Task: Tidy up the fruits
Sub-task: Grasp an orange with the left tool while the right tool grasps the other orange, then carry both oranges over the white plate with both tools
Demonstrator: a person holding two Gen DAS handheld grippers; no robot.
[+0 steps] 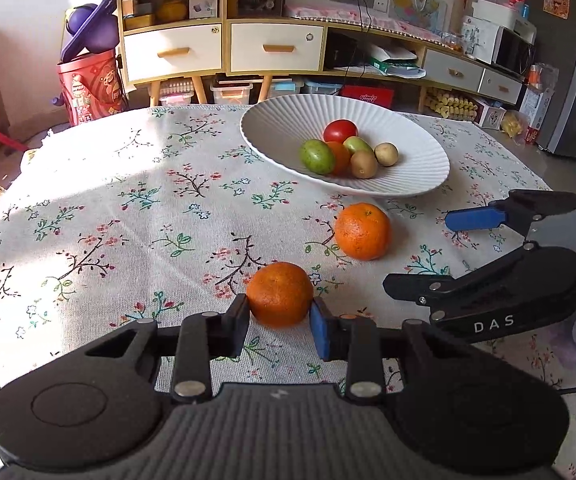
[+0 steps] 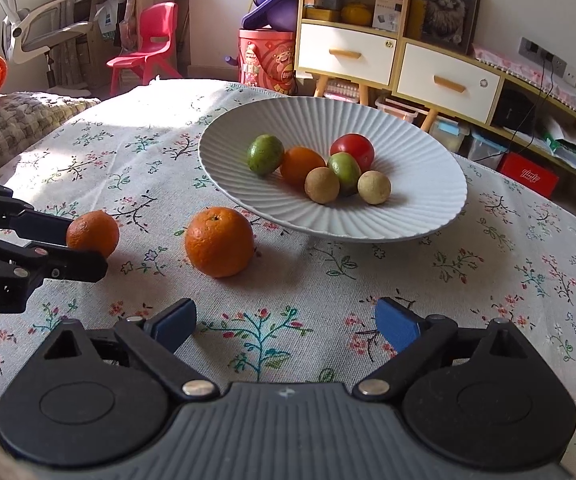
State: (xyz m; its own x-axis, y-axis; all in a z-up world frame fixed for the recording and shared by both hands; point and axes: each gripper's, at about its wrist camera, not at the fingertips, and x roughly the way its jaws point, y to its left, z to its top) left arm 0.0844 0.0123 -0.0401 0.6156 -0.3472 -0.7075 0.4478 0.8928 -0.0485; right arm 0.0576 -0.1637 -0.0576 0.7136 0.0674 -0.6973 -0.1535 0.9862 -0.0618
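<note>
Table with floral tablecloth (image 1: 136, 208) fills both views. White ribbed bowl (image 1: 407, 176) sits on it at 1 o'clock from the left gripper; in the right wrist view it's at 12 to 1 o'clock, beyond the open fingers.

Bowl contents, clustered and touching: red tomato (image 1: 340, 130) at the far side, two green fruits (image 1: 316, 156), one orange fruit (image 1: 339, 156) between them, two small brown round fruits (image 1: 386, 154) on the near side.

Larger orange (image 1: 362, 231) lies on the cloth just outside the bowl's near rim, not touching it. Left view: 1 o'clock from the left gripper, beyond the held fruit. Right view: 11 o'clock from the right gripper, ahead of its left finger, well clear of both pads.

Smaller orange (image 1: 280, 294) is clamped in the left gripper (image 1: 280, 312): jaws narrow, black pad on its left side, blue pad on its right, both pressing. Can't tell whether it rests on the cloth or sits just off it.

Right gripper (image 2: 286, 320) stands wide, nothing between the blue pads, only cloth. Left view shows it at 3 o'clock, fingers pointing toward the larger orange, short of it.
</note>
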